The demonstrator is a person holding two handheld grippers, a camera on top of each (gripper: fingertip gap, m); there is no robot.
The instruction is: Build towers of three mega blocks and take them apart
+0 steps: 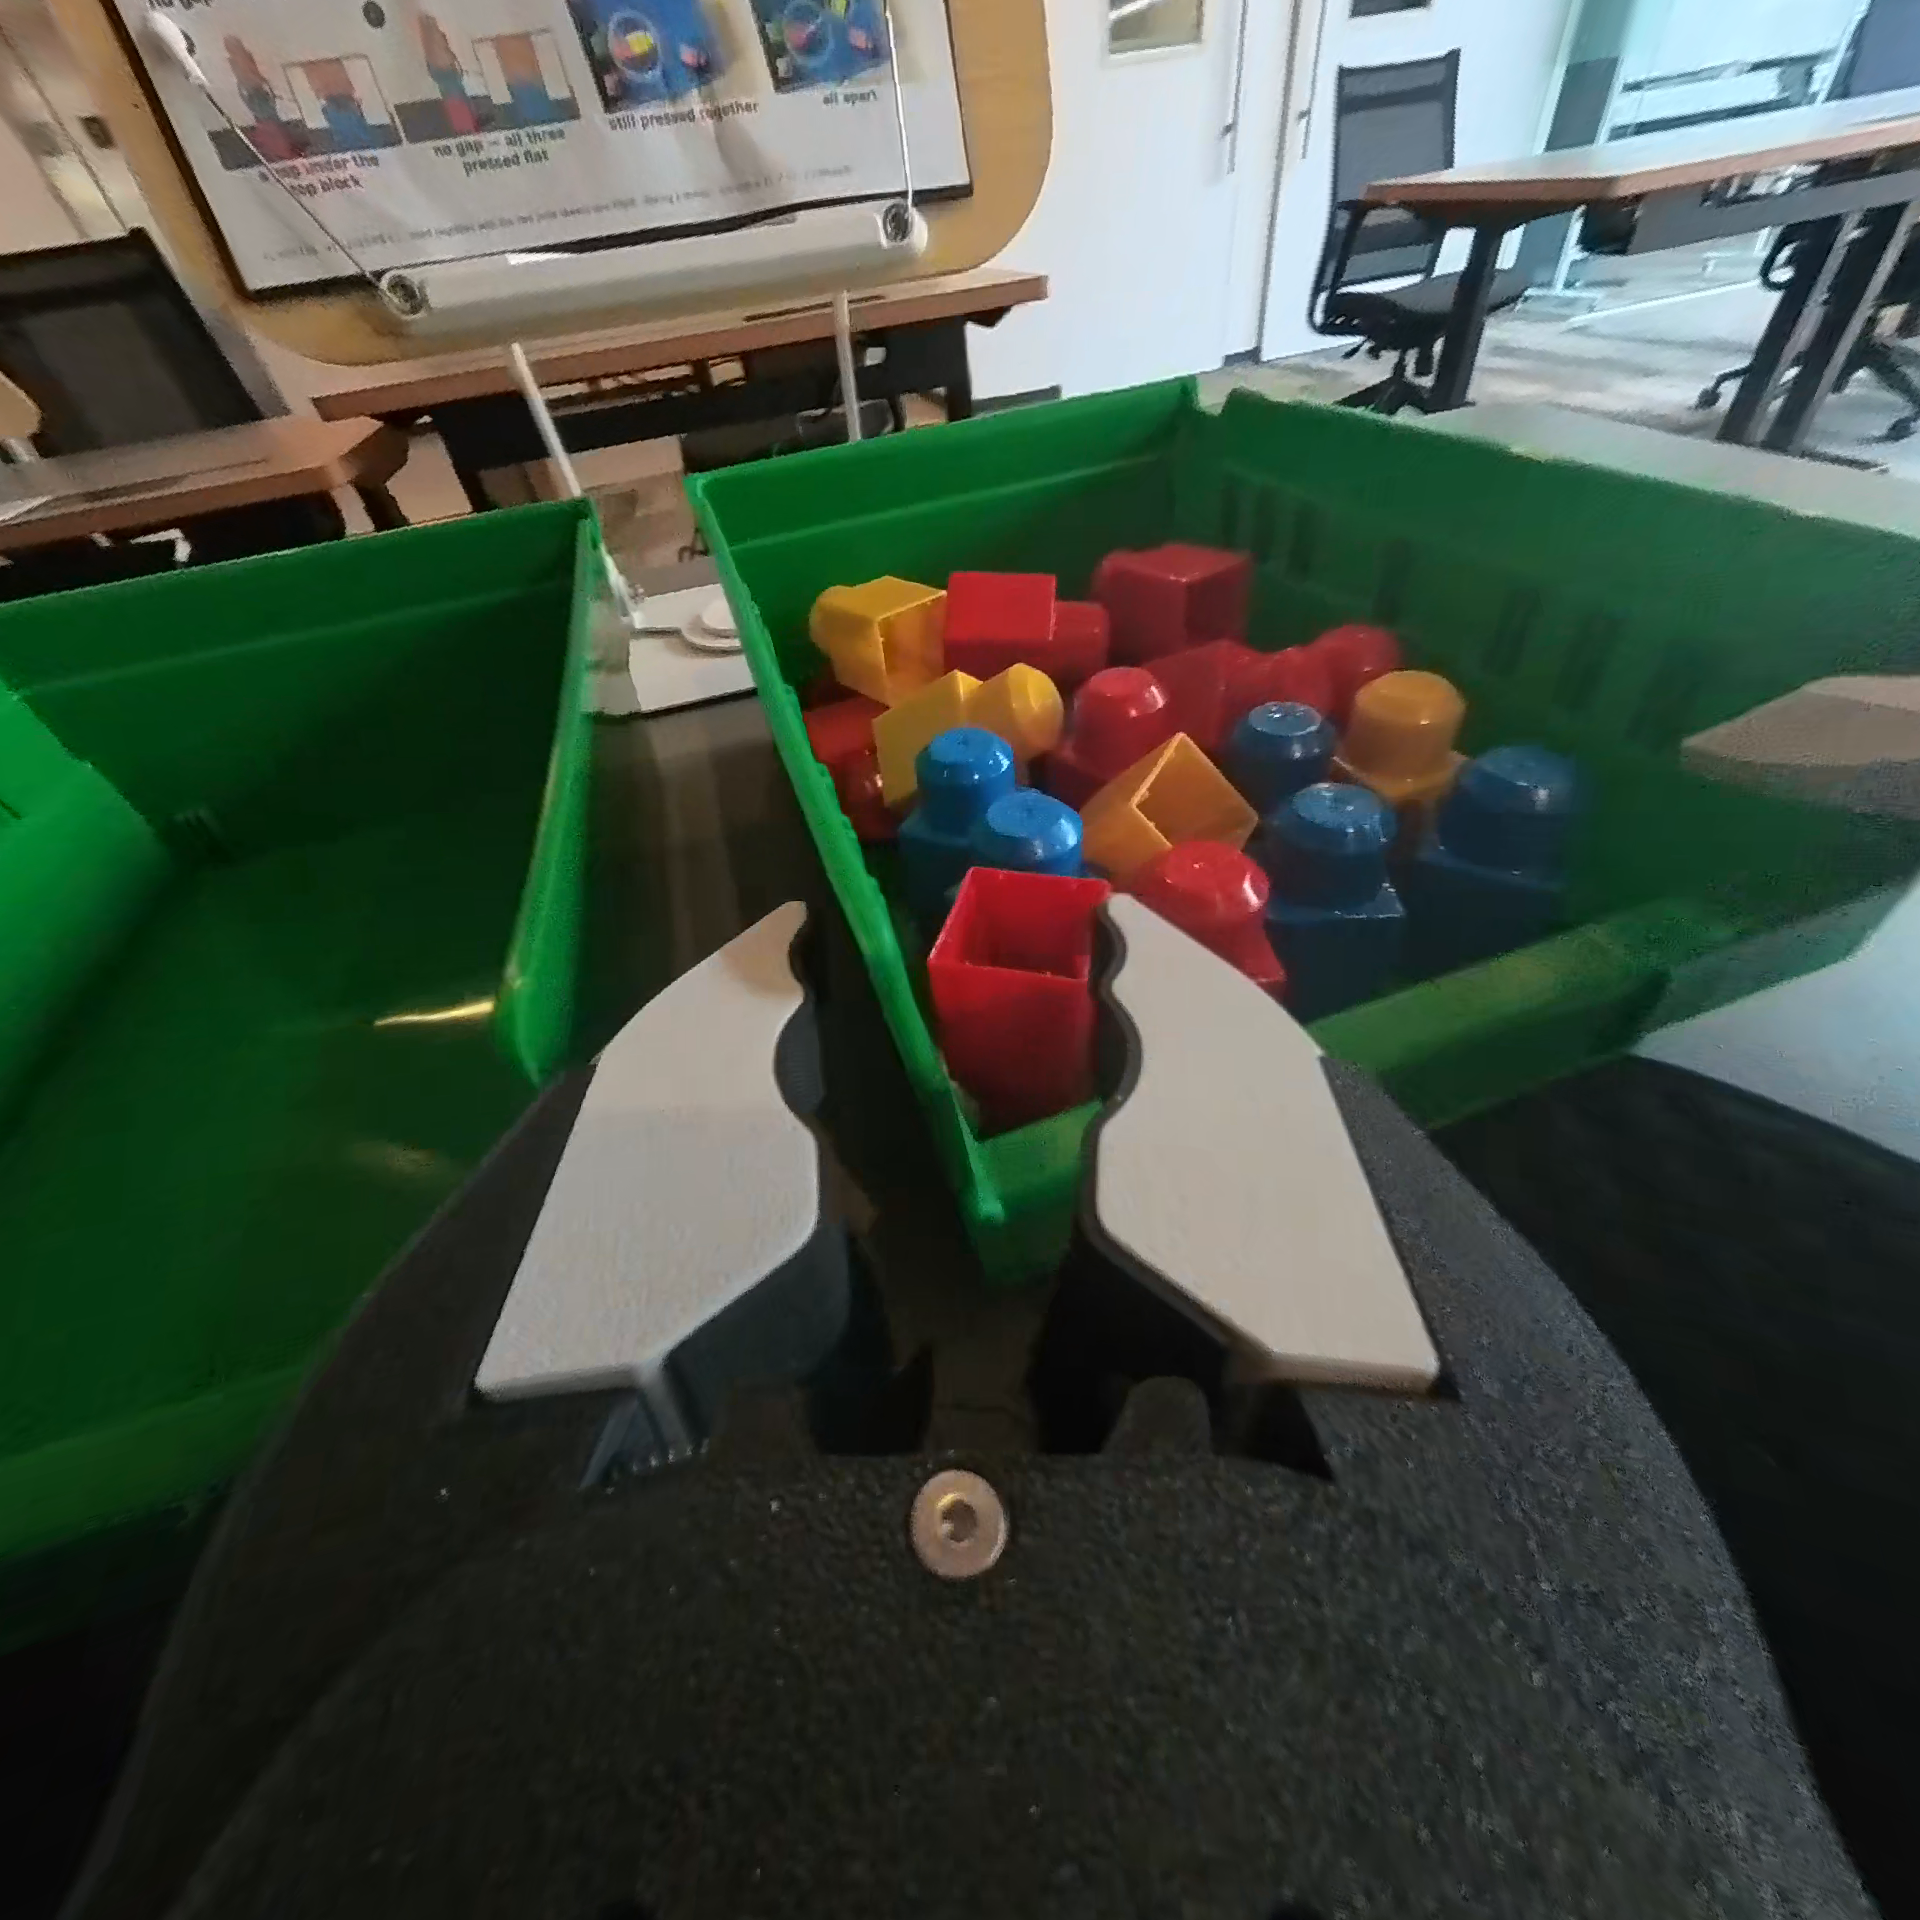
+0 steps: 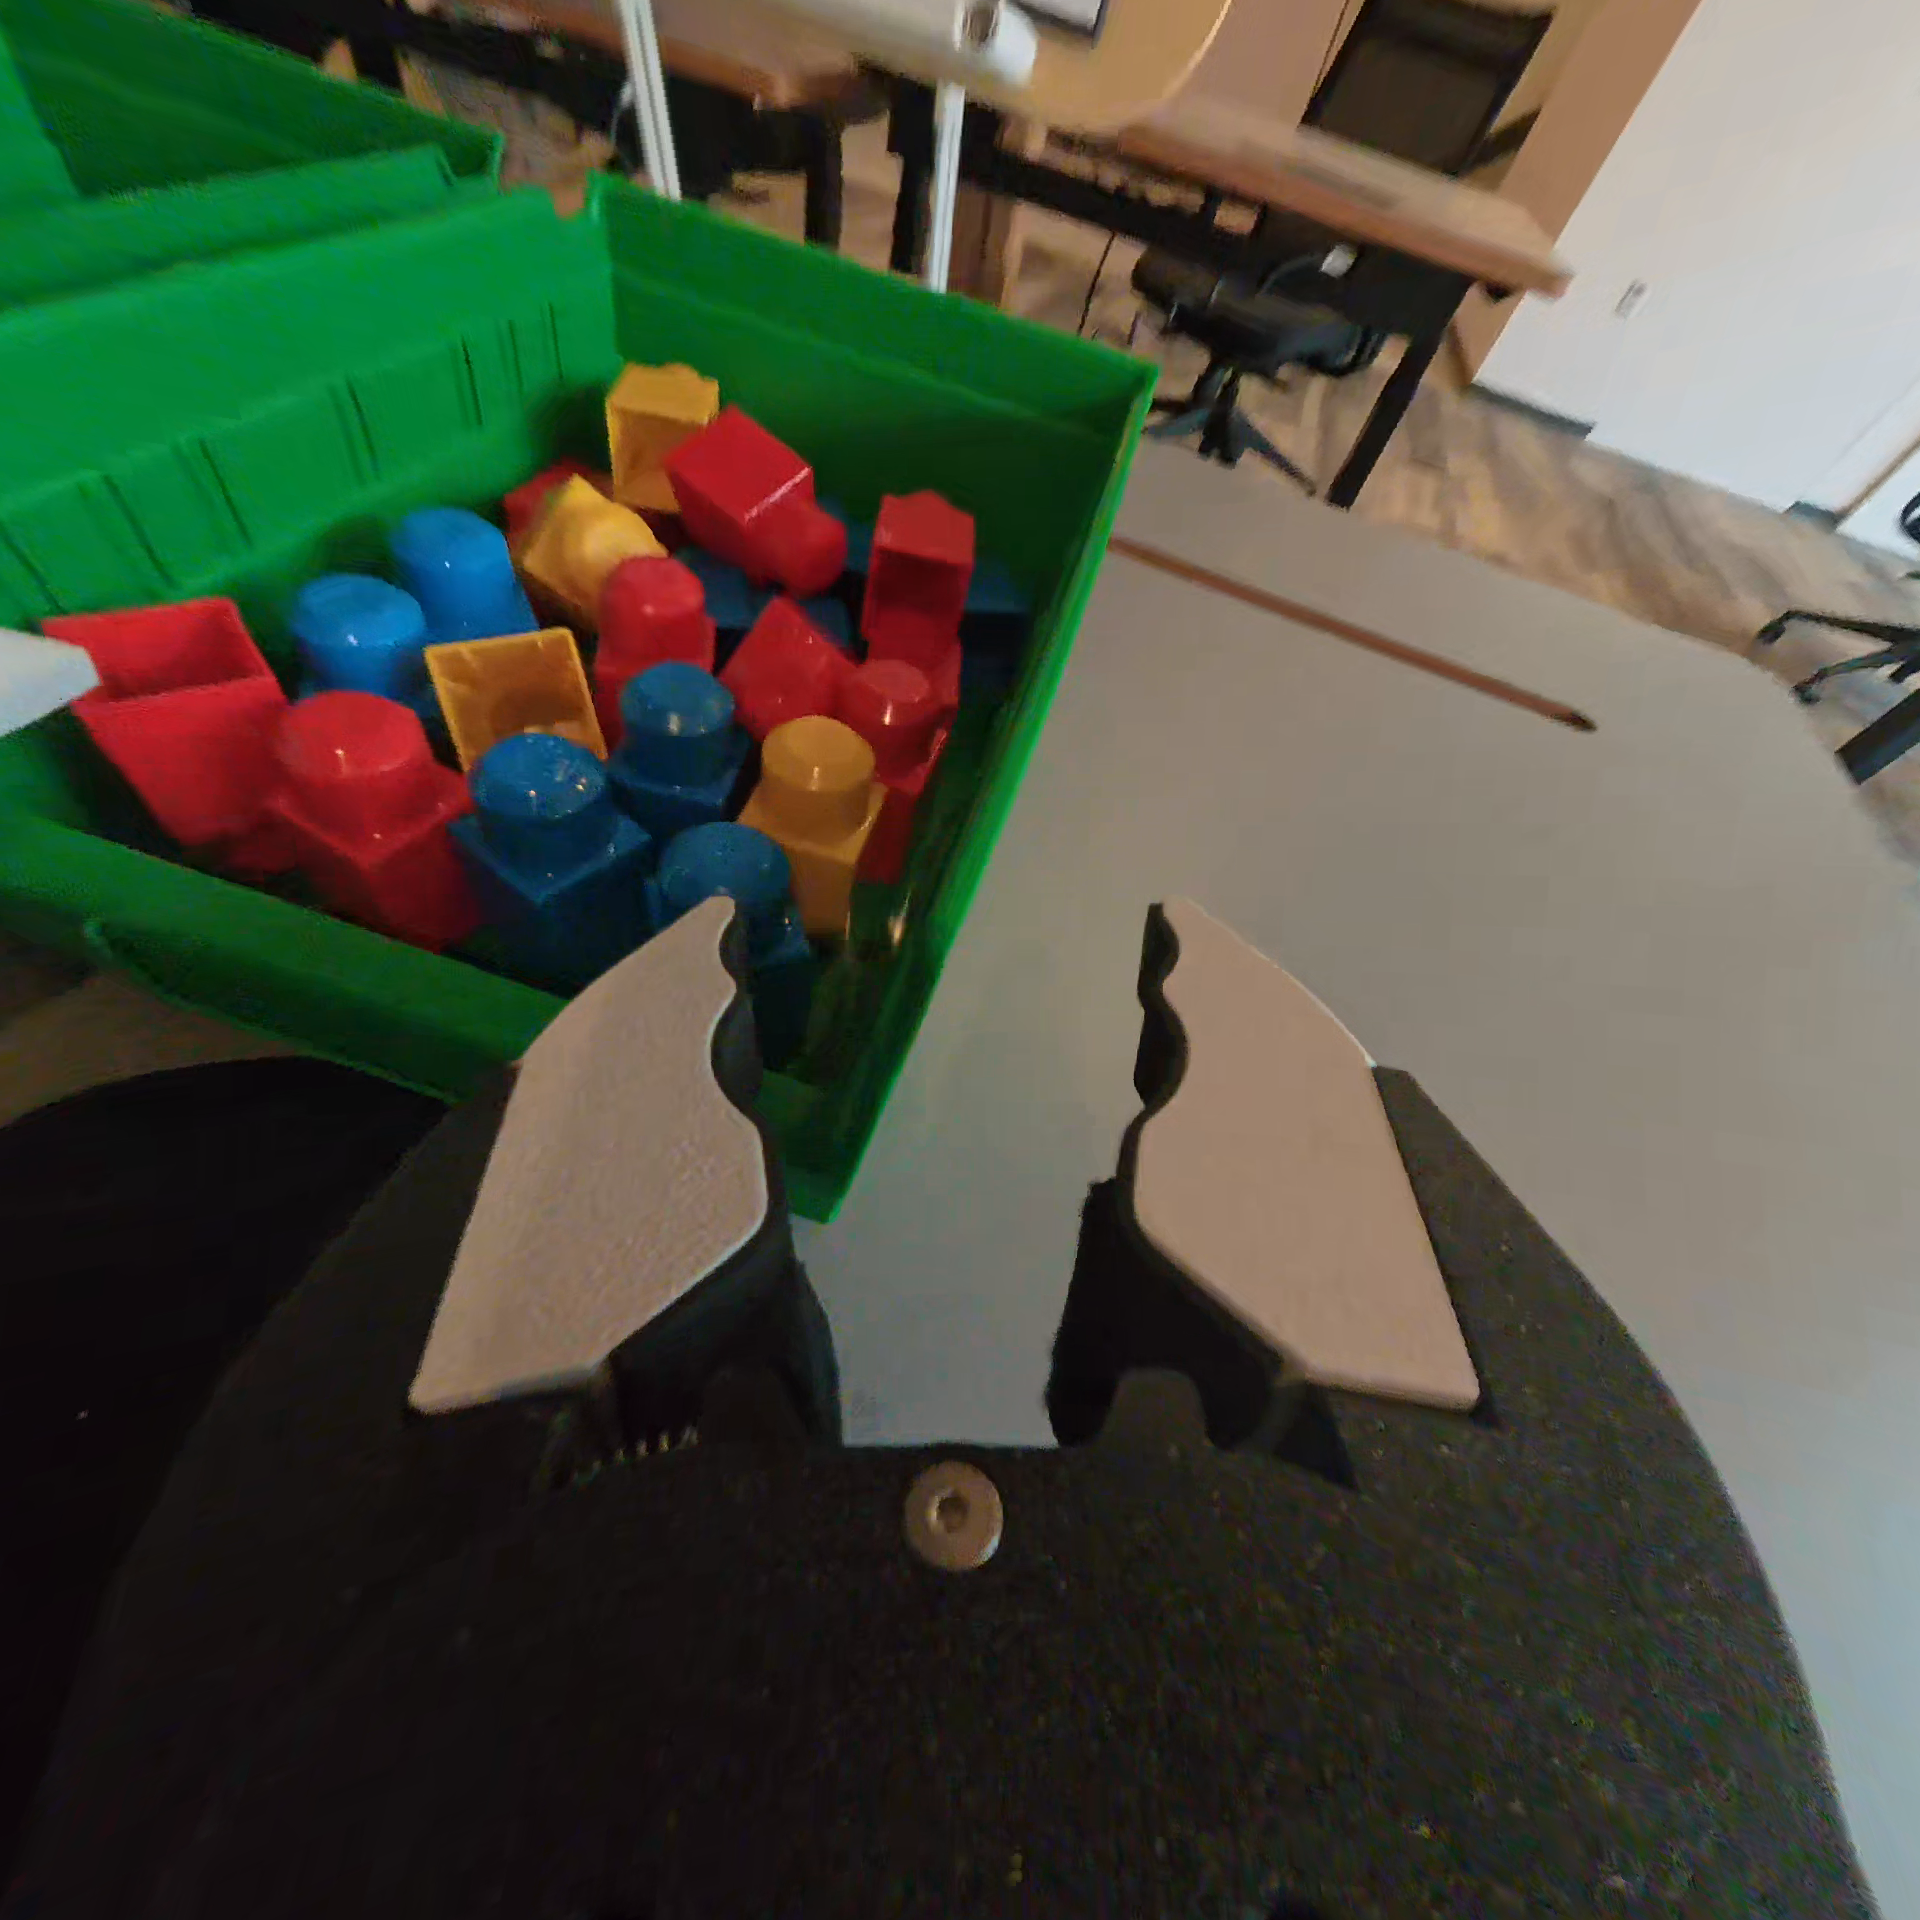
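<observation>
My left hand-held gripper [image 1: 951, 914] hangs over the near corner of the block bin [image 1: 1558, 540], jaws apart, straddling the bin's side wall; its right finger [image 1: 1226, 1122] is just beside an upturned red block [image 1: 1013, 1008], not gripping it. My right hand-held gripper [image 2: 940, 914] is spread wide, holding nothing, over the bin's right wall and bare worktop [image 2: 1403, 831], which is clear toward 2 o'clock. The blocks [image 2: 623, 665] fill the bin at 10 o'clock. Another green bin [image 1: 260, 831] sits at 9 o'clock in the left view.

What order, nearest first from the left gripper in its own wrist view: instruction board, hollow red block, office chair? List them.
1. hollow red block, between the left gripper fingertips, at the green bin's near corner.
2. instruction board, beyond the bins, upper left.
3. office chair, background, upper right.
</observation>
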